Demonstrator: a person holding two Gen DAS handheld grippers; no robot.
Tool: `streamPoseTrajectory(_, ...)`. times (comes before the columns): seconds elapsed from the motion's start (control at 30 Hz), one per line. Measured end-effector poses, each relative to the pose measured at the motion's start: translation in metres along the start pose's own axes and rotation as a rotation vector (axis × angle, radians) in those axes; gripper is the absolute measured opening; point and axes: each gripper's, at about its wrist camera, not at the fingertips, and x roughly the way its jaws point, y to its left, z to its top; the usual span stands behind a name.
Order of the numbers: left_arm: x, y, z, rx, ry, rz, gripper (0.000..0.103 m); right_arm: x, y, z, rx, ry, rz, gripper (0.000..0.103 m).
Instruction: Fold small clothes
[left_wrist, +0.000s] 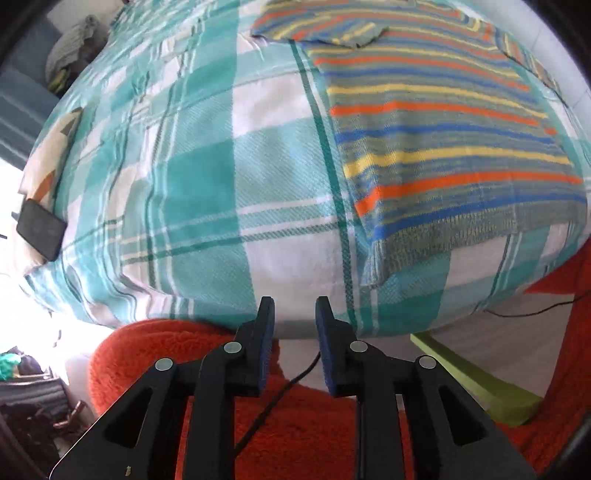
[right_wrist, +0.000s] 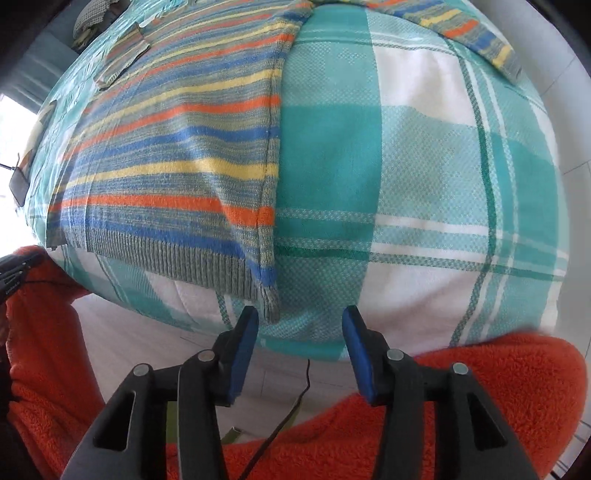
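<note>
A striped knit sweater (left_wrist: 443, 122) in grey, orange, blue and yellow lies flat on a bed with a teal-and-white plaid cover (left_wrist: 207, 155). Its ribbed hem faces me. In the right wrist view the sweater (right_wrist: 177, 147) fills the left half, its hem corner (right_wrist: 269, 302) just beyond the left fingertip. One sleeve (right_wrist: 476, 33) lies at the far right. My left gripper (left_wrist: 294, 306) is open and empty at the bed's near edge, left of the hem. My right gripper (right_wrist: 300, 315) is open and empty at the hem corner.
A black flat device (left_wrist: 40, 229) lies at the bed's left edge by a pillow (left_wrist: 51, 155). An orange fleece (left_wrist: 295, 424) lies below both grippers, with a thin black cable (left_wrist: 280, 395) over it. A green strip (left_wrist: 476, 380) lies on the floor.
</note>
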Motion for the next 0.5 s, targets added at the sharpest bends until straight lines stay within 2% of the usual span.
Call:
streamPoseTrajectory(0.07,-0.036,0.016,0.023,-0.044,-0.144,-0.008,0.047,-0.02,-0.002,-0.003,0.003,-0.078,-0.071,0.048)
streamPoseTrajectory(0.1,-0.051,0.016,0.039,-0.051,-0.221,-0.015,0.053,-0.029,-0.003,-0.003,0.01,-0.117,-0.094,0.048)
streamPoseTrajectory(0.17,-0.067,-0.003,0.087,-0.012,-0.356,-0.039,0.076,-0.043,-0.003,-0.002,0.038,-0.193,-0.088,0.048)
streamPoseTrajectory(0.23,-0.064,-0.035,0.132,0.099,-0.432,-0.057,0.079,-0.051,0.001,0.0,0.083,-0.262,-0.042,0.048)
streamPoseTrajectory(0.3,-0.033,-0.066,0.173,0.225,-0.425,-0.051,0.079,-0.052,0.012,0.003,0.111,-0.307,0.004,0.048)
streamPoseTrajectory(0.4,0.026,-0.107,0.221,0.351,-0.324,-0.012,0.079,-0.044,0.032,0.003,0.112,-0.333,0.061,0.048)
streamPoseTrajectory(0.43,0.045,-0.114,0.231,0.359,-0.276,-0.007,0.079,-0.043,0.039,0.002,0.103,-0.336,0.074,0.048)
streamPoseTrajectory(0.5,0.078,-0.114,0.245,0.307,-0.197,-0.012,0.077,-0.04,0.05,0.0,0.08,-0.342,0.064,0.048)
